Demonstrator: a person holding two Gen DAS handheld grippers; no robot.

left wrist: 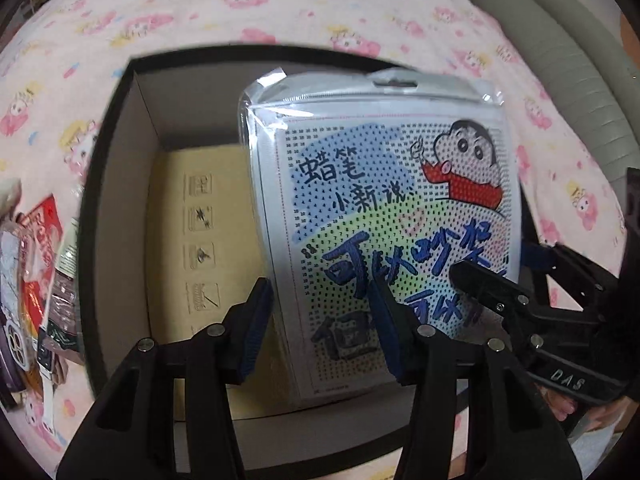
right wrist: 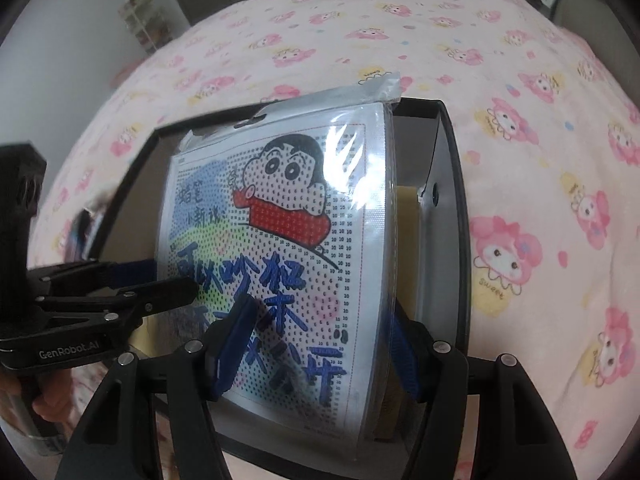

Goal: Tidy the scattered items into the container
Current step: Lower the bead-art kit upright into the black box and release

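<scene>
While the kit packet [left wrist: 380, 208] stands tilted over the open black box [left wrist: 120, 208] on the bed [left wrist: 280, 8], the left gripper [left wrist: 320, 296] and right gripper [right wrist: 320, 312] each straddle one side edge. Both sets of jaws are roughly half open, one finger on the printed face and one behind, apparently pressing.

Hazards: the glossy wrapper may slip, uneven release may twist the packet, and its top may catch the box rim.

Count: one packet, one box, one yellow carton [left wrist: 200, 240] inside it, and two grippers. Several loose items [left wrist: 36, 264] lie beside the box, too blurred to count.
</scene>
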